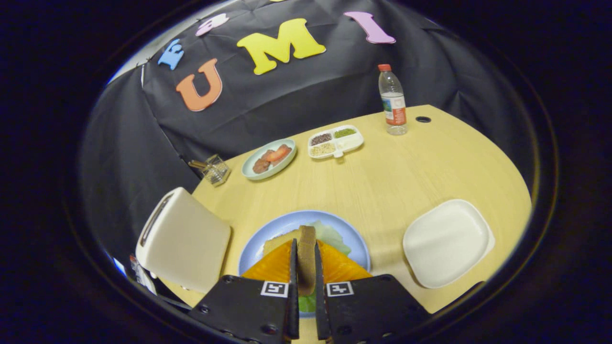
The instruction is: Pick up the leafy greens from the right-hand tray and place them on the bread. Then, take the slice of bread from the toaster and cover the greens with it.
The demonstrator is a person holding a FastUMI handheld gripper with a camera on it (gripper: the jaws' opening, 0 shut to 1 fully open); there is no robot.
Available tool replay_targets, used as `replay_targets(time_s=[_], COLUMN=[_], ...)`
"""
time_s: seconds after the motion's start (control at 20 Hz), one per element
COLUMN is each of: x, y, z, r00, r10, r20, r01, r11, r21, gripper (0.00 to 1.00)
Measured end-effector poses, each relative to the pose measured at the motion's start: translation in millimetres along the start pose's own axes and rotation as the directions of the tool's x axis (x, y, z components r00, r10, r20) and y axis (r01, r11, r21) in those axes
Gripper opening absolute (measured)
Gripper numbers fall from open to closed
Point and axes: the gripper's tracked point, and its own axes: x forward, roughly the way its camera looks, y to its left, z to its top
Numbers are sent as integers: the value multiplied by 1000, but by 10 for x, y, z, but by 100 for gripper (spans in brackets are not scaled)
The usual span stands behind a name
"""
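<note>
My gripper (304, 242) is shut on a slice of brown bread (307, 260), held edge-on and upright between both fingers. It hangs just over the light blue plate (287, 223). On that plate a second slice of bread (274, 245) lies left of the fingers, with pale leafy greens (333, 234) spread on it and showing to the right and under the fingers. The white toaster (184, 239) stands left of the plate, its slot on top. The white right-hand tray (447, 241) sits right of the plate with nothing on it.
Beyond the plate, a pale green dish with reddish slices (269, 158), a divided white dish of seasonings (335, 141) and a water bottle (393, 100) stand near the far table edge. A small clear holder (213, 169) sits behind the toaster.
</note>
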Motion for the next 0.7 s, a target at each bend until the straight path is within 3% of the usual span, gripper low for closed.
replay_targets(time_s=[0.05, 0.15, 0.25, 0.35, 0.7], x=[51, 100, 81, 4, -324], y=[-97, -225, -115, -116, 6], z=[-55, -191, -184, -120, 72], r00=[998, 989, 994, 992, 980], r10=[-64, -137, -110, -120, -157], r20=[-8, -50, -17, 31, 123], r01=[64, 134, 108, 122, 169], r11=[998, 989, 992, 991, 980], r21=[-15, -57, -62, -58, -102], gripper=[14, 50, 85, 98, 97])
